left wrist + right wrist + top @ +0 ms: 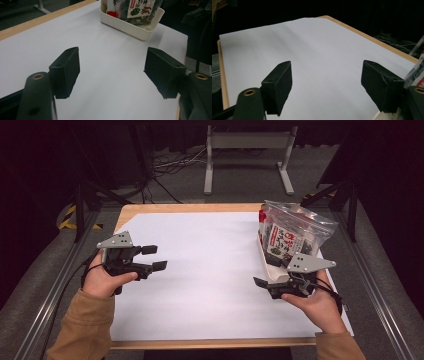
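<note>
Left gripper [154,257] jaws apart, right gripper [261,282] jaws apart beside tray [270,268]; bare paper [210,265] between.

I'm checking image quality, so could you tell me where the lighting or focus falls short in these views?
High view: white sheet evenly lit, surroundings nearly black. Left gripper view: the near tongs are soft, bag legible. Right gripper view: background black, sheet dim.

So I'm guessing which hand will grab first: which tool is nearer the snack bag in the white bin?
Right. The right tool sits just beside the white bin holding the snack bag; the left tool is across the white paper, far off.
</note>
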`<action>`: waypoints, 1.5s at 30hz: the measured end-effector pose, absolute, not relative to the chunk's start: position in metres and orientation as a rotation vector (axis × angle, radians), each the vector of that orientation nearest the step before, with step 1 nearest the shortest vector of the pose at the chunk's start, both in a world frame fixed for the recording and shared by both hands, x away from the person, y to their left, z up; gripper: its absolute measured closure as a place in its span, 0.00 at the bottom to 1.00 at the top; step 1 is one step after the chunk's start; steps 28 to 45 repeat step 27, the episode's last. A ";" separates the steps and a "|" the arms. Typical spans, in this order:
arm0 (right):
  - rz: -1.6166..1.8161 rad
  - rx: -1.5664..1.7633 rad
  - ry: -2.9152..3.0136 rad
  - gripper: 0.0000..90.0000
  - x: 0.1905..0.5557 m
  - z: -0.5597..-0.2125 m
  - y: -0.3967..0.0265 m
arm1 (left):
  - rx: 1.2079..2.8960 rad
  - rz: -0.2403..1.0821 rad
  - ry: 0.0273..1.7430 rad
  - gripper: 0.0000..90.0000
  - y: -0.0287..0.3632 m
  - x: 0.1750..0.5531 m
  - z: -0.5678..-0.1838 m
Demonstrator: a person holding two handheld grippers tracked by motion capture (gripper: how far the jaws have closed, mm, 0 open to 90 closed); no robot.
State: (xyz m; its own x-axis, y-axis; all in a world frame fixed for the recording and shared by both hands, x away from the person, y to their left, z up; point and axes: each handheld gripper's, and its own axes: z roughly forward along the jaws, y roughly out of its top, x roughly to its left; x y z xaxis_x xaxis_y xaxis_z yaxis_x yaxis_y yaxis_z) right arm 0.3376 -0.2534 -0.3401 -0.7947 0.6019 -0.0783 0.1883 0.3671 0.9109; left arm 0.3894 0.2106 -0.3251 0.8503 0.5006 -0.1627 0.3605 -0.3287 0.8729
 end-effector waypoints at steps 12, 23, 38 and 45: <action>1.387 0.781 2.243 0.29 0.342 -0.356 -0.259 | 1.953 0.167 0.641 0.32 0.214 0.391 -0.326; 1.362 0.848 2.245 0.31 0.345 -0.368 -0.259 | 1.955 0.183 0.649 0.32 0.216 0.392 -0.327; 1.380 0.845 2.216 0.31 0.344 -0.366 -0.261 | 1.959 0.181 0.653 0.32 0.217 0.392 -0.328; 1.380 0.845 2.216 0.31 0.344 -0.366 -0.261 | 1.959 0.181 0.653 0.32 0.217 0.392 -0.328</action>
